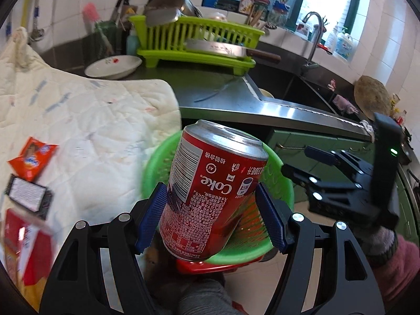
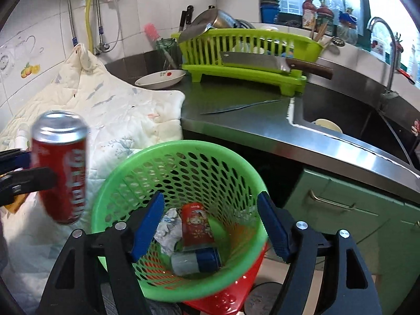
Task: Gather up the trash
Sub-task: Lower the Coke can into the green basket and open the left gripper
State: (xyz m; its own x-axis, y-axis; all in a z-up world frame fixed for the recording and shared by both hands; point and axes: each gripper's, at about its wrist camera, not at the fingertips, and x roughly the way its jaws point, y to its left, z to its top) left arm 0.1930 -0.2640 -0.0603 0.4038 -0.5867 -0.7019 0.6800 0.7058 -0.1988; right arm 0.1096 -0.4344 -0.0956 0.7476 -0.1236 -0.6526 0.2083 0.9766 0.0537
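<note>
A red Coke can (image 1: 210,189) is tilted between the blue pads of my left gripper (image 1: 210,191), which is shut on its lower half. It hangs just over the near rim of a green mesh basket (image 1: 278,183). From the right wrist the can (image 2: 63,168) appears blurred at the left, beside the basket (image 2: 131,173). My right gripper (image 2: 210,199) is open over the basket's mouth with nothing between its fingers; it also shows at the right of the left wrist view (image 1: 299,161). A red packet (image 2: 197,223), a blue can (image 2: 197,261) and crumpled paper (image 2: 168,228) lie in the basket.
A cream quilted cloth (image 1: 78,120) on the left bears an orange wrapper (image 1: 32,157), a black-edged packet (image 1: 27,191) and a red and yellow box (image 1: 21,241). Behind are a steel counter with a knife (image 2: 241,106), a green dish rack (image 2: 249,52), a cleaver (image 2: 252,61), a bowl (image 2: 160,77) and a sink (image 2: 341,115).
</note>
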